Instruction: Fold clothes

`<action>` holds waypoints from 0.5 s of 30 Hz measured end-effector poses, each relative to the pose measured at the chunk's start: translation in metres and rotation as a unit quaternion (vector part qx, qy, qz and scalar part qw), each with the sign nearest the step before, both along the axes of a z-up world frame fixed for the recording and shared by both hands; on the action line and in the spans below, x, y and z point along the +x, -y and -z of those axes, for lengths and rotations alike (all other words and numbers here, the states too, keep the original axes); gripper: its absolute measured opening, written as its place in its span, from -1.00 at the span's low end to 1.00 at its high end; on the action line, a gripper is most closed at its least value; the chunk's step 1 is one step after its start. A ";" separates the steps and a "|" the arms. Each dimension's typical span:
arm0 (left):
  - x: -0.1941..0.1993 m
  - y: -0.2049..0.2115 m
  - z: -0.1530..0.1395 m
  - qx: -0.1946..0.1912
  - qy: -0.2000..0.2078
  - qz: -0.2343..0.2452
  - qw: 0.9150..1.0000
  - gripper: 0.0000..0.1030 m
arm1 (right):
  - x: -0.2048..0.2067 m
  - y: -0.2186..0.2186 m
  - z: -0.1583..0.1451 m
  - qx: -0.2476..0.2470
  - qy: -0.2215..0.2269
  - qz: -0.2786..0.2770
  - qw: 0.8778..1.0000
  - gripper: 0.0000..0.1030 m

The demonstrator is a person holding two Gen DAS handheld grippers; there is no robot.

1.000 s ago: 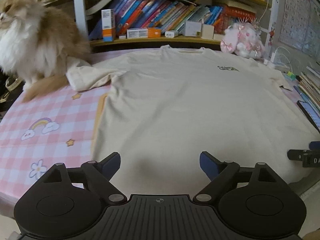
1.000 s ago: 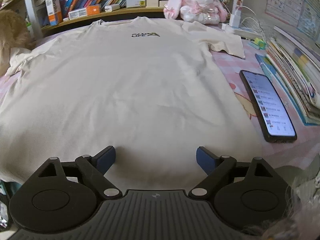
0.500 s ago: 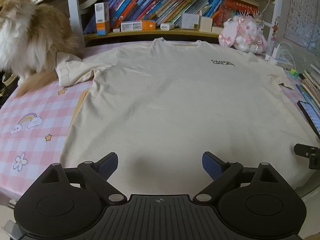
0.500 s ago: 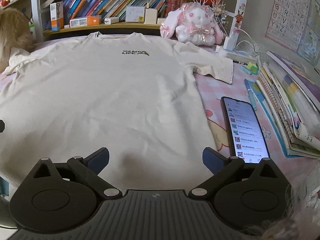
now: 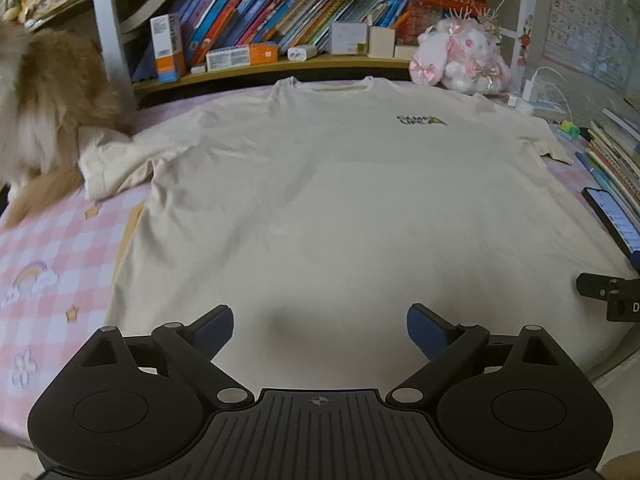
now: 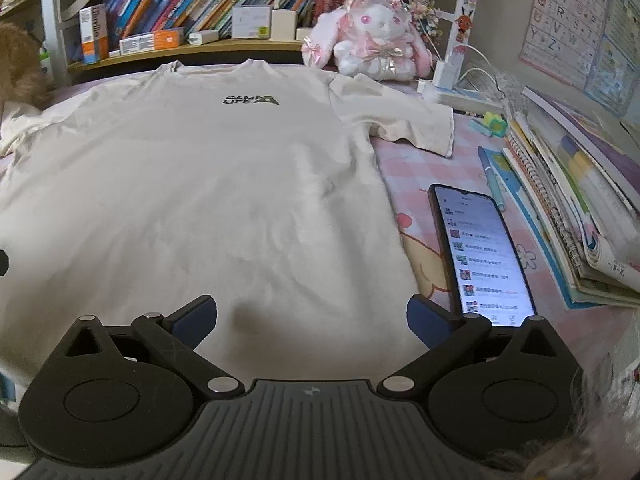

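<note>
A cream T-shirt point(image 5: 340, 200) point(image 6: 192, 184) lies spread flat, front up, on a pink checked tablecloth point(image 5: 48, 248), its collar toward the bookshelf and a small dark logo on the chest. My left gripper point(image 5: 320, 322) hovers open over the shirt's near hem, left of centre, nothing between its fingers. Over the hem's right part, my right gripper point(image 6: 312, 314) stands wide open and empty too. The right sleeve point(image 6: 408, 124) lies spread on the cloth; the left sleeve point(image 5: 116, 164) is rumpled beside a cat. A dark piece of the right gripper shows at the left wrist view's right edge.
A fluffy ginger-and-white cat point(image 5: 44, 120) sits at the table's far left, against the sleeve. A lit phone point(image 6: 480, 256) lies right of the shirt, beside stacked books point(image 6: 580, 208) and a pen. A pink plush rabbit point(image 6: 372, 40) and a bookshelf point(image 5: 260, 32) stand behind.
Both grippers have drawn back toward the near hem, so more of the shirt shows. The right gripper's fingers spread a little wider. The cat has shifted further left in view.
</note>
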State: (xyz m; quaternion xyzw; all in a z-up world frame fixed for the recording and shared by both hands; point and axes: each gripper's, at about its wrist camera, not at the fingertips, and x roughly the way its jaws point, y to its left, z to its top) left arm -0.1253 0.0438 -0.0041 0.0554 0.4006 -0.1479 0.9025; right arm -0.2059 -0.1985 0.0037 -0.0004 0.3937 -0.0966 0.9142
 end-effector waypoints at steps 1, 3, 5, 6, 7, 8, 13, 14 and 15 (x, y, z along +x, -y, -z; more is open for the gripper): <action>0.004 -0.003 0.000 -0.001 0.004 0.005 1.000 0.87 | 0.002 -0.001 0.000 0.001 0.000 0.005 1.000 0.99; 0.015 -0.011 -0.002 -0.004 0.009 0.010 1.000 0.87 | 0.009 -0.007 0.000 0.004 0.004 0.018 1.000 0.99; 0.026 -0.021 -0.005 -0.009 0.015 0.012 1.000 0.87 | 0.016 -0.014 -0.001 0.002 0.003 0.033 0.999 0.99; 0.032 -0.026 -0.006 -0.010 0.021 0.012 1.000 0.87 | 0.019 -0.018 -0.002 0.001 0.003 0.039 0.999 0.99; 0.039 -0.031 -0.006 -0.010 0.025 0.010 1.000 0.87 | 0.022 -0.023 -0.004 -0.001 0.007 0.040 0.999 0.99; 0.045 -0.036 -0.005 -0.010 0.024 0.008 1.000 0.87 | 0.025 -0.029 -0.005 -0.002 0.010 0.042 0.999 0.99; 0.073 -0.062 0.000 -0.021 0.018 0.011 1.000 0.87 | 0.040 -0.057 -0.004 -0.008 0.004 0.049 0.999 0.99; 0.079 -0.068 0.000 -0.025 0.017 0.009 1.000 0.87 | 0.043 -0.062 -0.004 -0.010 0.003 0.051 0.999 0.99; 0.085 -0.074 0.000 -0.031 0.015 0.005 0.999 0.87 | 0.045 -0.067 -0.004 -0.011 0.004 0.053 0.999 0.99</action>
